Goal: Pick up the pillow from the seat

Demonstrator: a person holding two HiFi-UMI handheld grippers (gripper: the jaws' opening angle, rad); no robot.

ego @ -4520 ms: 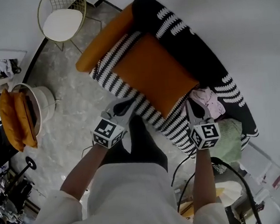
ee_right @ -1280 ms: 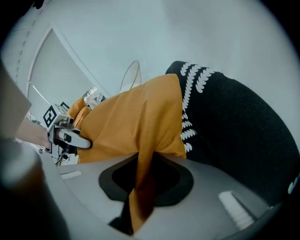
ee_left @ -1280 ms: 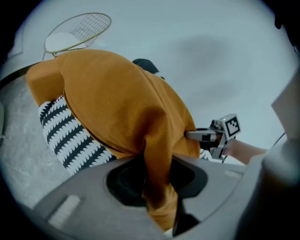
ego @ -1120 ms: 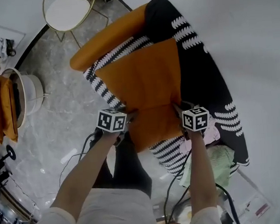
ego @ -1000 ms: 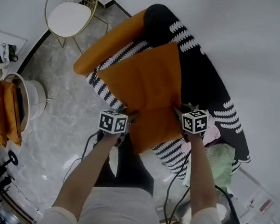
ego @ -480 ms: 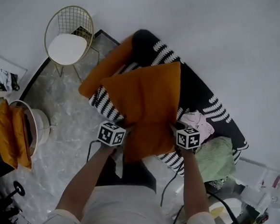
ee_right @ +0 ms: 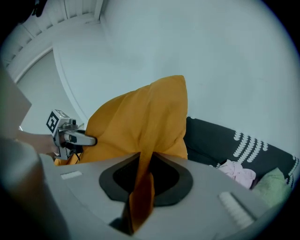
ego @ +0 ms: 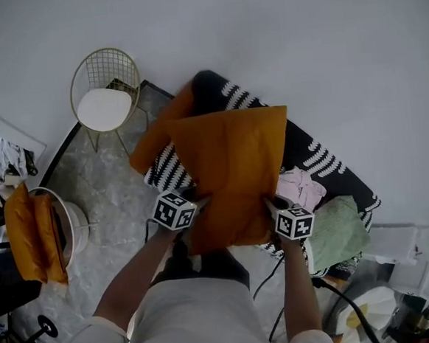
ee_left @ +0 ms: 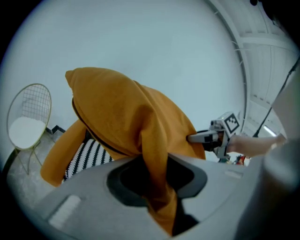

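Note:
The orange pillow (ego: 233, 173) hangs in the air above the black-and-white patterned seat (ego: 317, 159), held up by its two near corners. My left gripper (ego: 198, 203) is shut on the left corner, with orange fabric (ee_left: 157, 187) pinched between its jaws. On the other near corner my right gripper (ego: 270, 203) is shut, a fold of the cloth (ee_right: 140, 192) running through its jaws. The pillow (ee_left: 126, 112) fills the middle of the left gripper view, and the pillow (ee_right: 145, 122) also stands upright in the right gripper view. Each gripper sees the other across the pillow.
An orange bolster (ego: 156, 138) lies along the seat's left side. Pink cloth (ego: 301, 186) and a green cushion (ego: 337, 231) rest on the seat at the right. A gold wire chair (ego: 105, 101) stands at the back left, a white round stand with orange cushions (ego: 38, 233) at the left.
The pillow has been lifted off the seat and raised upright by both grippers. The view has tilted up, so more wall shows and the seat sits further behind the pillow.

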